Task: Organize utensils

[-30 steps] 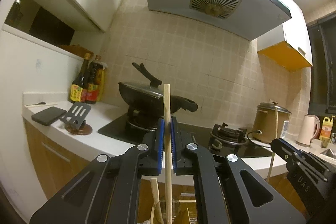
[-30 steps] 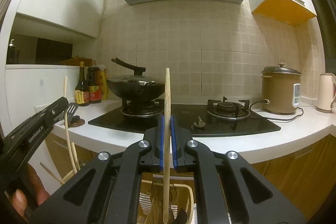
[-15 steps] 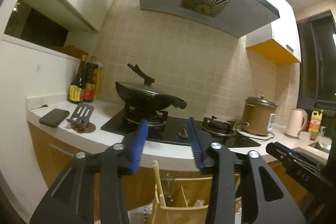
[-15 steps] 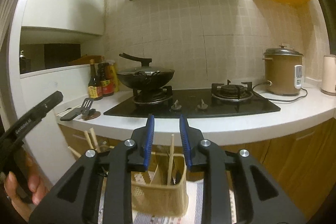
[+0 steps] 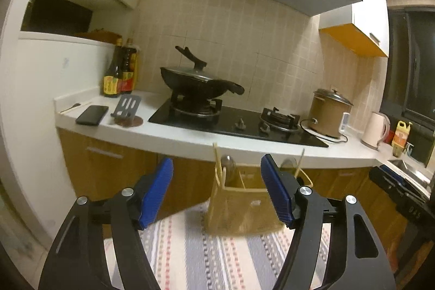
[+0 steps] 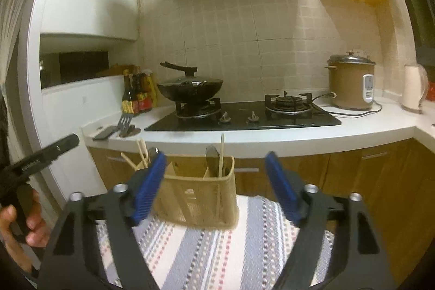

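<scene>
Only the right wrist view shows a hand [image 6: 24, 224].

Both wrist cams sit low, looking roughly level toward the stove counter [image 5: 190, 143]; left one's angled a bit rightward, right one more square-on, maybe slightly closer; both share the utensil basket [image 6: 201, 197] on the striped cloth [image 5: 206, 257], wok [image 6: 190, 89], rice cooker [image 5: 329, 113].
</scene>
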{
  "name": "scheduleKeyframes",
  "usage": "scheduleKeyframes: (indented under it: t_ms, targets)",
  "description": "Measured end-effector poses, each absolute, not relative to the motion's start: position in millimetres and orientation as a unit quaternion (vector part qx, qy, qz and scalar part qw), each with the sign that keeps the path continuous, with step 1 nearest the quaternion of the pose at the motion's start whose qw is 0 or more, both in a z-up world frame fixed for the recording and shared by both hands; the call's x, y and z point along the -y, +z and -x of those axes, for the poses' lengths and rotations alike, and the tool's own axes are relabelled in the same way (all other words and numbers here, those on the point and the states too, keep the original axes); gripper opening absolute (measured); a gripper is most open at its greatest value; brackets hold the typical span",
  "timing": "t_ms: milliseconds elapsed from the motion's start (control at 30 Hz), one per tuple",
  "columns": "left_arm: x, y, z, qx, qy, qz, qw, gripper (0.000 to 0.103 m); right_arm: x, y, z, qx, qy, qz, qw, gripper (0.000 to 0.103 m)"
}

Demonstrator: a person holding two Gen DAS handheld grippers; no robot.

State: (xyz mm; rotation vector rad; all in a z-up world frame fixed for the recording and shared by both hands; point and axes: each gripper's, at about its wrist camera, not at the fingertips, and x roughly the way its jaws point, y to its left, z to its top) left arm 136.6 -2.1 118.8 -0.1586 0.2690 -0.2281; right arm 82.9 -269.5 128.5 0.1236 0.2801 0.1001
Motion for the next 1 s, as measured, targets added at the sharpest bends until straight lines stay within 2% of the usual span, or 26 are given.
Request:
scheduleKeyframes:
  t_ms: [133,233,333,567,1000]
  targets:
    - [0.6,114.2,-103.4,-0.111,-0.083,0.058,0.989,0.082,258.6,119.4,-63.2,-0.148,0.044,-0.055,0.986,0.076]
    - [3.3,106.8,-82.1,-0.099,-0.066,0.049,0.992,0.086,247.3,110.5,-46.1,-0.141,0.035,-0.048,0.988,0.079]
    - [10.9,94.7,-67.9,-0.099,-0.061,0.037,0.993,0.088,238.0,100.0,-32.8,-0.134,0.029,-0.045,0.989,0.085]
    - [29.0,67.3,-51.9,-0.114,-0.048,0.001,0.992,0.088,235.0,80.4,-21.0,-0.144,0.015,-0.051,0.988,0.085]
    - [40.0,11.3,-69.7,-0.105,-0.033,0.024,0.994,0.09,247.2,51.9,-35.3,-0.139,-0.026,-0.074,0.987,0.085]
